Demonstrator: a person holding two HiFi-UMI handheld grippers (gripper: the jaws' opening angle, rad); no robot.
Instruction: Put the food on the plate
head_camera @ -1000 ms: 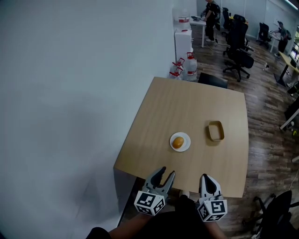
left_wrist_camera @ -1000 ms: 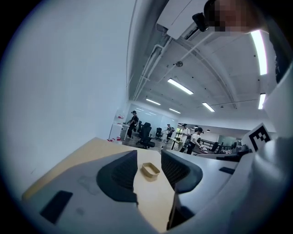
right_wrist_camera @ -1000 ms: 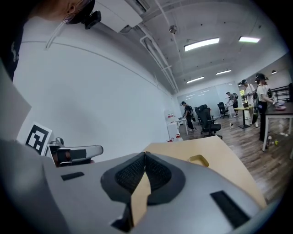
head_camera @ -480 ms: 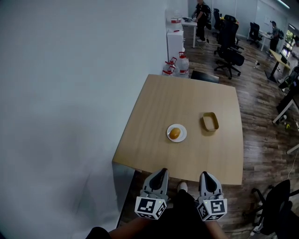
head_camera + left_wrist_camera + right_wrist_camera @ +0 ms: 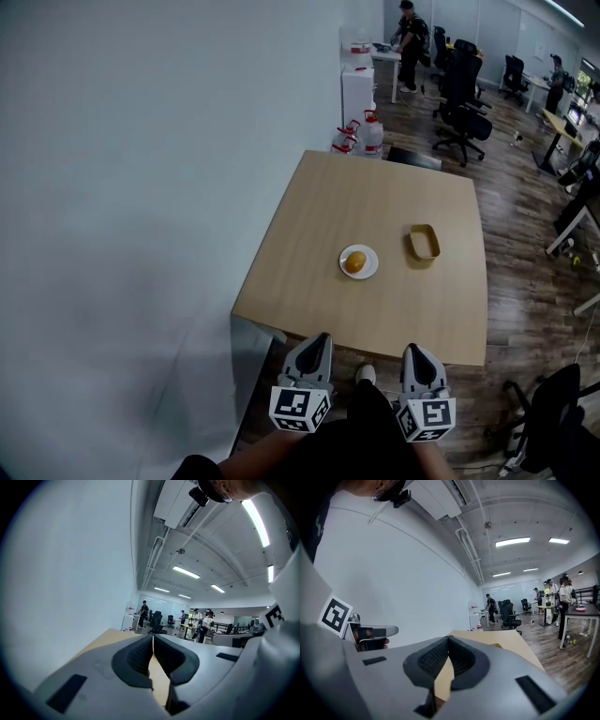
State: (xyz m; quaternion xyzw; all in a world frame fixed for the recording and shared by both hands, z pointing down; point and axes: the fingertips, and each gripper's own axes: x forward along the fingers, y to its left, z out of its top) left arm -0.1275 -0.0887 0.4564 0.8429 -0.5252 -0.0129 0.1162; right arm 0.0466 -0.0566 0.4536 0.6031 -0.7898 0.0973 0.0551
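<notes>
Food [image 5: 355, 262] sits on the plate [image 5: 371, 271], centre of the surface [image 5: 375, 197]; you hold left gripper [image 5: 320, 338] and right gripper [image 5: 415, 350] off its near edge, both sets of jaws closed, empty.

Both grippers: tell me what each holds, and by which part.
Nothing is held. The left gripper and right gripper are both shut and empty; the food lies on the plate.

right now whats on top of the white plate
One round orange-brown piece of food sits near the middle of the white plate. The rim around it is bare. The patch of plate under the food is covered and cannot be seen.
</notes>
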